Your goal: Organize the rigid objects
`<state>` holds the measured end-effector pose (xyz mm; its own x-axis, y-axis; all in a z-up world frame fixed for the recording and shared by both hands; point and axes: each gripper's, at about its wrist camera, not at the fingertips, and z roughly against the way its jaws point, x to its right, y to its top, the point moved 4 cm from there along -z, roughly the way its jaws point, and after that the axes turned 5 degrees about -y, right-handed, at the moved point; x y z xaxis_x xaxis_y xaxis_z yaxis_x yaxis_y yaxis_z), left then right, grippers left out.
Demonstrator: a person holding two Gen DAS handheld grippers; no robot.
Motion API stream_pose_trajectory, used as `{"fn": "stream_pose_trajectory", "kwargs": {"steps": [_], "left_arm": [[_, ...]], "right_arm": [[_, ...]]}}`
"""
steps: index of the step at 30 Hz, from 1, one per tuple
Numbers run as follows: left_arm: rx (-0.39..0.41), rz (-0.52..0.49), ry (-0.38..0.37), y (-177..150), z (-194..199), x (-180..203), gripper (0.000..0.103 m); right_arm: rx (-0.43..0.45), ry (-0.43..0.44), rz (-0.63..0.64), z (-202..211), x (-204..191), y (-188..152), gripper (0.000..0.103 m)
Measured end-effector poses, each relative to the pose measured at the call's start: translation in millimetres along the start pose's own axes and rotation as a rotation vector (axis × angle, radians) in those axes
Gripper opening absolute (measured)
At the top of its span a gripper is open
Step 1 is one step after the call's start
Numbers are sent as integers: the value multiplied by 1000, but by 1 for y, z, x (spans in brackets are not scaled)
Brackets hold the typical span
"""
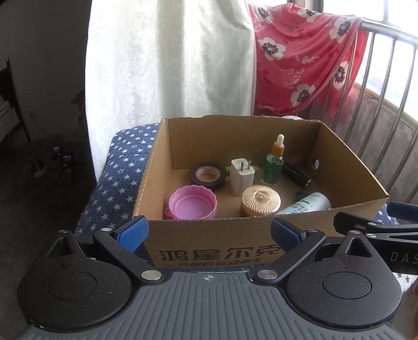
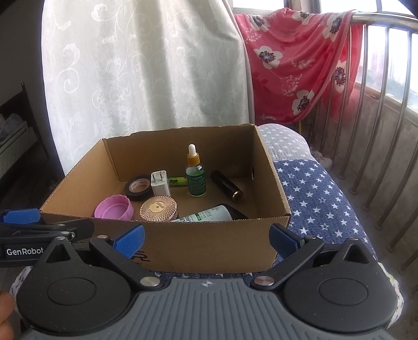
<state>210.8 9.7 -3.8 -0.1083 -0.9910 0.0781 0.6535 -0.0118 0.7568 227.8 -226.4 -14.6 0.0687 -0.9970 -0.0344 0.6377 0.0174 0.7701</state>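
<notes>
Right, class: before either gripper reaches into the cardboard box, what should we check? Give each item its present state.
1. Left gripper open and holding nothing: ok.
2. Right gripper open and holding nothing: ok.
3. Cardboard box top open, nothing over it: ok.
4. Dropper bottle upright, could tip if bumped: ok for now.
5. White tube free to grasp: cannot tell, the near wall hides part of it.
6. Grippers apart from each other: ok, though close side by side.

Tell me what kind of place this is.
Probably a home, by a balcony window: a white patterned curtain, a red floral cloth draped over a metal railing, and a star-printed blue cushion holding a brown cardboard box.
</notes>
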Motion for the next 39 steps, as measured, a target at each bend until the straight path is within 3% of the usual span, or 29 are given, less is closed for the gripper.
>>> {"fn": "stream_pose_trajectory", "kwargs": {"steps": [39], "left_arm": [[-2, 9, -2, -1, 0, -2, 99]], "right_arm": [[-2, 1, 3, -1, -2, -1, 103]]}}
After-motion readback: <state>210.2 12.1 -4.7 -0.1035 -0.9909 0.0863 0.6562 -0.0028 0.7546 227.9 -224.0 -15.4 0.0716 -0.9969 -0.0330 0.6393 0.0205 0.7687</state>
